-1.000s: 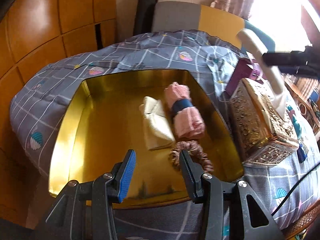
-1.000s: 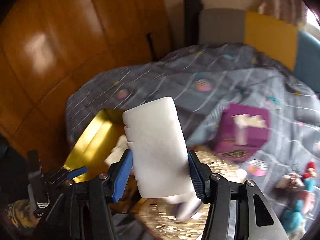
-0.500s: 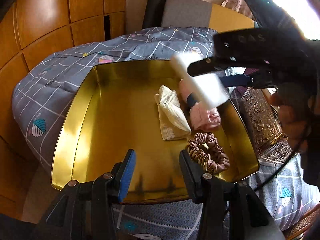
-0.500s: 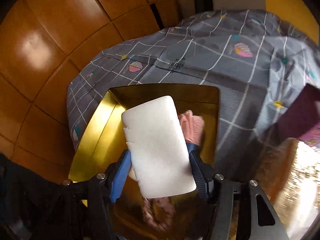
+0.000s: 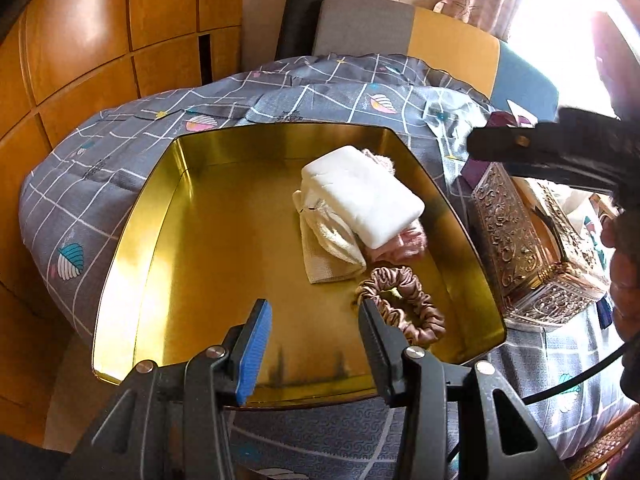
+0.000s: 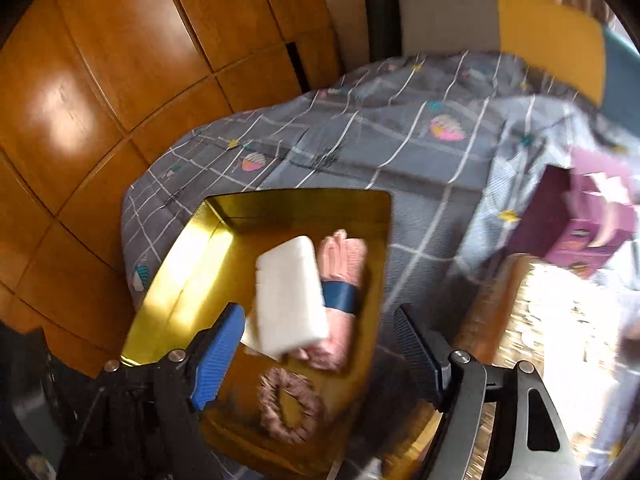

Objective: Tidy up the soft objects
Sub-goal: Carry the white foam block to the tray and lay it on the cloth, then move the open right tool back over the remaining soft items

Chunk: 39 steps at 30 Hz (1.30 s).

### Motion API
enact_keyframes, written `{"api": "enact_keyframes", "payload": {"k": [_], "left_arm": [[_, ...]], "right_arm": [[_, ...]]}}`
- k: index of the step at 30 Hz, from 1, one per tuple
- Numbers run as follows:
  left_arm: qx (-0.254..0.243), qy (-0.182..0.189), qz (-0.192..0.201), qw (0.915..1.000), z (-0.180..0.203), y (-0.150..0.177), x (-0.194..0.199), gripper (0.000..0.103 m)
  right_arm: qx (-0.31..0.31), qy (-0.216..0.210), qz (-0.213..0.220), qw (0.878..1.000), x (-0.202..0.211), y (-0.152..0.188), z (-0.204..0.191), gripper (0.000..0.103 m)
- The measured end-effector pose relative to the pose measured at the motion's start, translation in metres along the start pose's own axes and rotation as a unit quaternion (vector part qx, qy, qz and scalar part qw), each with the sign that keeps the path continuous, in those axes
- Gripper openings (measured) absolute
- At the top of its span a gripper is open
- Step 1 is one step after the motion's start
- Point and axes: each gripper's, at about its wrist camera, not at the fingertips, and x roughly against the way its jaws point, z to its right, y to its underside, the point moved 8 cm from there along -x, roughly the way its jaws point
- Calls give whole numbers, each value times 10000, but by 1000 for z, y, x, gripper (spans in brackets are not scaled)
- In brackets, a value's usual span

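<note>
A gold tin tray [image 5: 132,248] [image 6: 168,276] lies on the bed. Inside it a white sponge block [image 5: 362,196] [image 6: 288,292] rests across a cream folded cloth [image 5: 332,248] and a pink rolled towel with a blue band [image 6: 344,276] [image 5: 404,244]. A brown satin scrunchie [image 5: 404,304] [image 6: 288,408] lies near the tray's front. My right gripper [image 6: 320,340] hangs above the tray, its jaws opening, with the sponge below them and free of the pads. My left gripper [image 5: 316,332] stands open over the tray's front, holding nothing.
A grey patterned quilt [image 5: 280,96] covers the bed. An ornate gold box [image 5: 528,248] stands right of the tray, with a purple box [image 6: 580,220] behind it. Wooden panels [image 5: 80,52] line the left side. A person's hand [image 5: 624,280] shows at the right edge.
My right gripper swung over the tray carrying the white sponge, then let it go. The sponge now lies on the cream cloth and pink towel. The left gripper barely moved.
</note>
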Motion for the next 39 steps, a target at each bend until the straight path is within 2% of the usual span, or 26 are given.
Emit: {"api": "enact_keyframes", "payload": {"k": [8, 14, 23, 29, 35, 39], "left_arm": [[-114, 39, 71, 9999, 11, -4, 7, 45], [-239, 73, 121, 9996, 21, -6, 12, 45], [-409, 166, 204, 9988, 38, -13, 17, 45], [-494, 234, 294, 9981, 49, -18, 23, 45], [-623, 265, 289, 9973, 61, -19, 25, 45], [-722, 322, 371, 9962, 71, -24, 31, 45]], "right_arm": [[-128, 525, 449, 9975, 52, 20, 47, 78], [-423, 917, 573, 9932, 86, 40, 96, 78], [-1159, 1714, 710, 9758, 141, 78, 190, 78], [-1841, 2324, 809, 9516, 181, 106, 267, 78], [-2633, 2895, 827, 9165, 213, 143, 345, 78], [-3198, 3092, 876, 8913, 228, 171, 384, 78]]}}
